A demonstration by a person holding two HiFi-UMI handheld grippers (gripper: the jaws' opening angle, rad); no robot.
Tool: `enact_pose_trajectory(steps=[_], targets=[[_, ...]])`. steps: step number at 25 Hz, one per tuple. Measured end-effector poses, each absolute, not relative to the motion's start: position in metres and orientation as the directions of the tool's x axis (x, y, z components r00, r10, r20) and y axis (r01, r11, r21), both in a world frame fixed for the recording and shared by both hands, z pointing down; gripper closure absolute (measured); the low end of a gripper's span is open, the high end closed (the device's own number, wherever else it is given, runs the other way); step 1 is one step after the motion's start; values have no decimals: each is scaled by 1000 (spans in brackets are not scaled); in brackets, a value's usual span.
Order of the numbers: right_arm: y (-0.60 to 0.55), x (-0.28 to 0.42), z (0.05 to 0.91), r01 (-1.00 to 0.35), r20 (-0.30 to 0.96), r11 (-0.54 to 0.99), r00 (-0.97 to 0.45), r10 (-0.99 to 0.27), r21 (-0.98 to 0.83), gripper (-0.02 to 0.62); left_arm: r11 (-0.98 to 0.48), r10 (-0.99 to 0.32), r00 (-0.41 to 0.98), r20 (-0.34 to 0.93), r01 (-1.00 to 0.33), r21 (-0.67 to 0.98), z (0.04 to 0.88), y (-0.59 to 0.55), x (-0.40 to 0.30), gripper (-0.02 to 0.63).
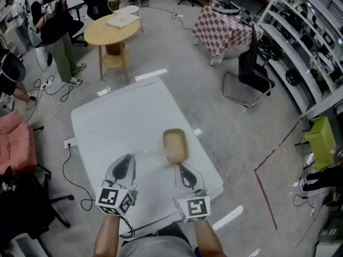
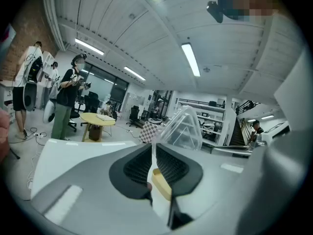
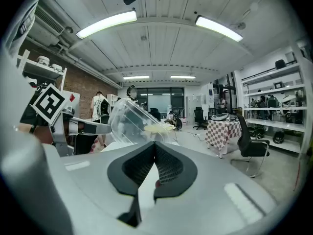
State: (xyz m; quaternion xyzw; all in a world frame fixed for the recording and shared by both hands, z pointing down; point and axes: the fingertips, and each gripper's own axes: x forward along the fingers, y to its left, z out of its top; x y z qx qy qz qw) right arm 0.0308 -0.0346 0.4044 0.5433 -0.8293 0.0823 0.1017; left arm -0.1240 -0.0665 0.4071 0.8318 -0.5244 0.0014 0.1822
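Note:
A tan container [image 1: 175,145] with a clear plastic lid lies on the white table [image 1: 123,119], blurred in the head view. My left gripper [image 1: 129,157] is to its left, and my right gripper [image 1: 181,166] touches its near end. In the left gripper view the left gripper [image 2: 153,147] has its jaws together, with the edge of the raised clear lid [image 2: 183,129] running into the tips and the tan base [image 2: 161,182] below. In the right gripper view the right gripper [image 3: 155,146] is shut at the foot of the clear lid [image 3: 132,124], and the base is hidden behind the jaws.
A round wooden table [image 1: 112,30] stands beyond the white table, with people [image 1: 53,25] at the far left. A checkered-cloth table [image 1: 222,31], a black chair [image 1: 252,74] and shelves [image 1: 311,42] are on the right. Cables [image 1: 59,106] lie on the floor at left.

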Motion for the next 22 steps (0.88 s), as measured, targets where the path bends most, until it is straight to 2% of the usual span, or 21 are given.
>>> enact_pose_trajectory(steps=[13,22], targets=[[31,-6,360,-911,163,413,-408,-898,-6,592,-360,-903,392,179,-914,185,377,15,-165,566],[80,-9,351,-918,165,397,-391,-905,3,592,-350,-906,362,222,-932,92,378,63,-173,566]])
